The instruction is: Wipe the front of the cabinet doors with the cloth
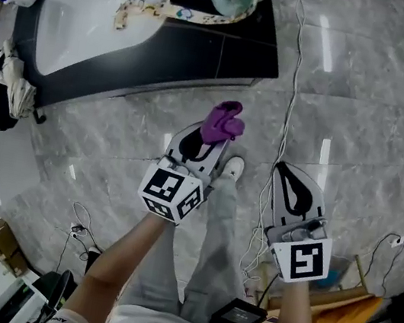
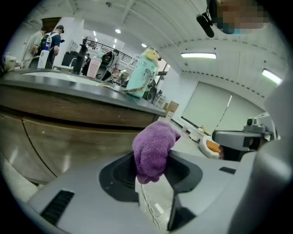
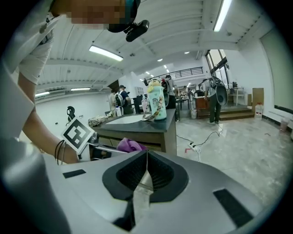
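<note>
While the left claw (image 2: 153, 172) pinches the cloth (image 2: 153, 147), the right claw (image 3: 146, 169) — empty — sits closed.

A purple terry cloth (image 2: 153, 151) is seen between the black-padded grey jaws of the left claw (image 2: 151, 171); the right claw (image 3: 145, 173) is coloured alike. Black-and-white square patterns are carried on the marker cubes (image 1: 172, 190). Below the dark grey tabletop (image 2: 68, 84), brown wood-grained cabinet doors (image 2: 68, 141) are shown; upon it, a mint-green bottle (image 2: 143, 73).

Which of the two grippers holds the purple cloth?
The left gripper, clamped on the purple cloth; the right gripper is shut on nothing.
</note>
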